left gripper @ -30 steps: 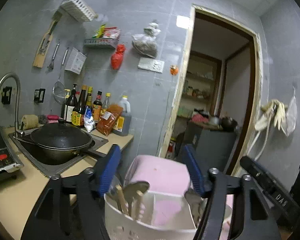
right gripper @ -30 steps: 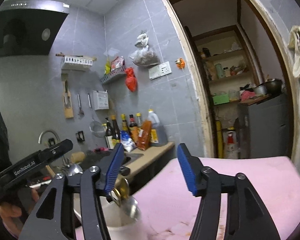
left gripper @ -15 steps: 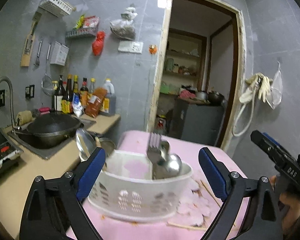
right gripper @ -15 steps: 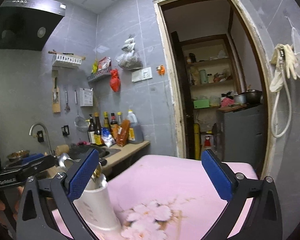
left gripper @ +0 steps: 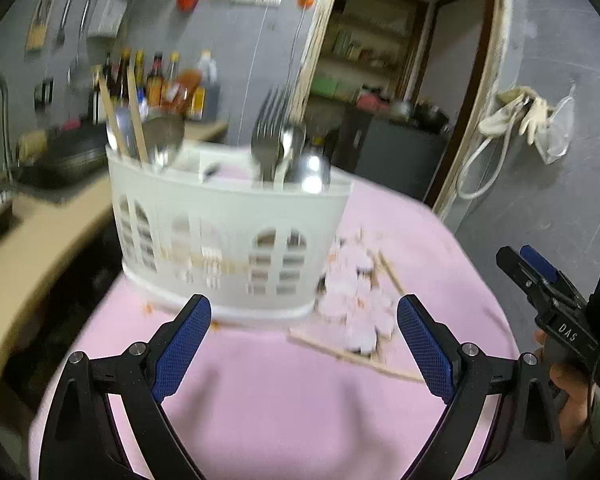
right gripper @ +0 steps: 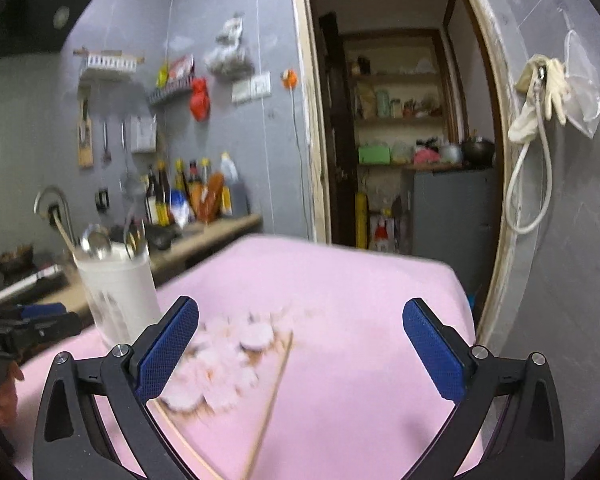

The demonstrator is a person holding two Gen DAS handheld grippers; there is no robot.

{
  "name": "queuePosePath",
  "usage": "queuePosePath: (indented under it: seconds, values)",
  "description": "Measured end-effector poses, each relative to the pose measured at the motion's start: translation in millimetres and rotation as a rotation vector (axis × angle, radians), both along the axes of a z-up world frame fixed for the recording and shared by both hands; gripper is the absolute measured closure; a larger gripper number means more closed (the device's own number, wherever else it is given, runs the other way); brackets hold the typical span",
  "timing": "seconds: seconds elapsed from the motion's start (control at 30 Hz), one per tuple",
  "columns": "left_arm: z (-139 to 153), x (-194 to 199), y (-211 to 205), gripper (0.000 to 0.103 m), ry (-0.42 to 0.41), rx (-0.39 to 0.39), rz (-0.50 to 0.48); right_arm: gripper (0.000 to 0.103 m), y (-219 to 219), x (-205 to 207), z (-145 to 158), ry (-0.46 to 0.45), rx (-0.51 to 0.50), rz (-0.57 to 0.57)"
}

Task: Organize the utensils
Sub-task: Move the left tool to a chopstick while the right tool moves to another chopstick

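A white utensil caddy stands on the pink cloth that covers the bench, and serves as the landmark here. In its left compartment stand two wooden chopsticks and spoons; toward its right end a fork and more spoons stand upright. Just right of the caddy, a floral print marks the cloth, and loose chopsticks lie flat across it. The left gripper hangs in front of the caddy, jaws wide and holding nothing. The right gripper is to the right of the caddy, over the loose chopsticks, jaws likewise wide and empty. Behind the caddy, sauce bottles line the grey wall.
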State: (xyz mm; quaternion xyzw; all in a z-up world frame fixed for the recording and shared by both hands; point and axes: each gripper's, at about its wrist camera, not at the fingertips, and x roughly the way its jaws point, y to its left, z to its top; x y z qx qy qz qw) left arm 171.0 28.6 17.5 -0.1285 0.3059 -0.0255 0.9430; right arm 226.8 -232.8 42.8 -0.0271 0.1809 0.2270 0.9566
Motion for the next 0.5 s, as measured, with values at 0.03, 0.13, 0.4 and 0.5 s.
queuePosePath:
  seconds: [0.03, 0.13, 0.4, 0.5]
  values:
    - [-3.1, 1.3, -1.3, 0.012, 0.020, -0.007, -0.001, 0.000, 0.5, 3.1, -5.3, 0.033, -0.022, 0.005]
    - [-12.0, 9.0, -2.5, 0.012, 0.088, -0.045, -0.007, 0.001, 3.0, 11.2, -18.0, 0.116, -0.077, 0.015]
    - [-30.5, 36.1, -1.8, 0.033, 0.238, -0.189, -0.050, 0.039, 17.7, 26.1, -40.8, 0.291, -0.184, 0.095]
    - [-39.5, 45.2, -2.3, 0.044, 0.291, -0.248, -0.056, 0.058, 24.0, 26.5, -49.3, 0.339, -0.209, 0.134]
